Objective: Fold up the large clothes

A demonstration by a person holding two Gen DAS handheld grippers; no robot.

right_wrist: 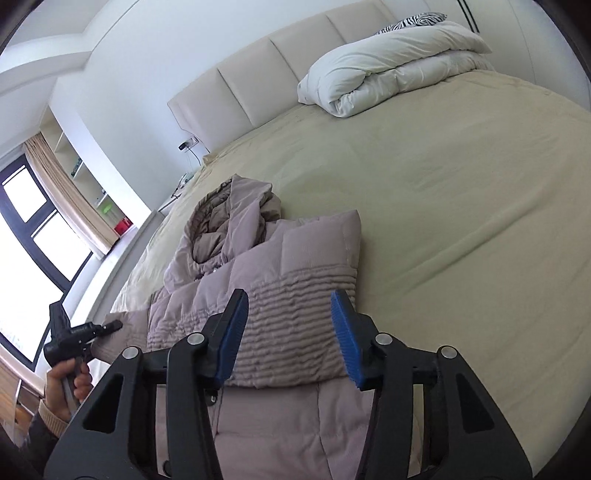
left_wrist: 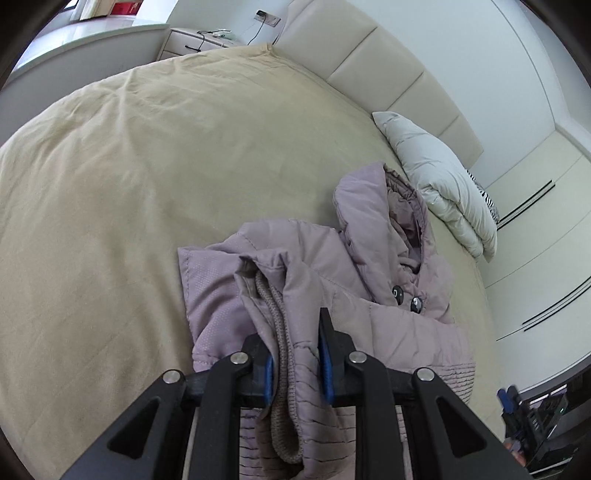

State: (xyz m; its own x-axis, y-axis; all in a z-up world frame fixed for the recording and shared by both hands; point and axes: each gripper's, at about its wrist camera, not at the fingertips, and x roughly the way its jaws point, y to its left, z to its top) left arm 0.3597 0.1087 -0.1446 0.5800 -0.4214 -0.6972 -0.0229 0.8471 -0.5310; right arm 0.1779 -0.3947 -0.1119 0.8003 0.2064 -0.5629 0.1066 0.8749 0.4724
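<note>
A mauve padded hooded jacket (left_wrist: 369, 258) lies on the beige bed, its hood toward the headboard. In the left wrist view my left gripper (left_wrist: 297, 363) is shut on a bunched sleeve with its knit cuff (left_wrist: 282, 424), which hangs between the blue pads. In the right wrist view the jacket (right_wrist: 295, 251) lies with a quilted part folded across its body. My right gripper (right_wrist: 291, 334) hovers just over that fold, open, its blue pads apart and touching nothing. The left gripper (right_wrist: 110, 326) shows at the far left there, held by a hand (right_wrist: 62, 380) at the jacket's edge.
The beige bed cover (left_wrist: 129, 184) spreads wide to the left of the jacket. A folded white duvet (left_wrist: 443, 184) and a zebra-print pillow (right_wrist: 413, 20) lie by the padded headboard (left_wrist: 388, 62). A nightstand (left_wrist: 195, 40), a window (right_wrist: 33, 258) and wardrobe doors (left_wrist: 535, 229) ring the bed.
</note>
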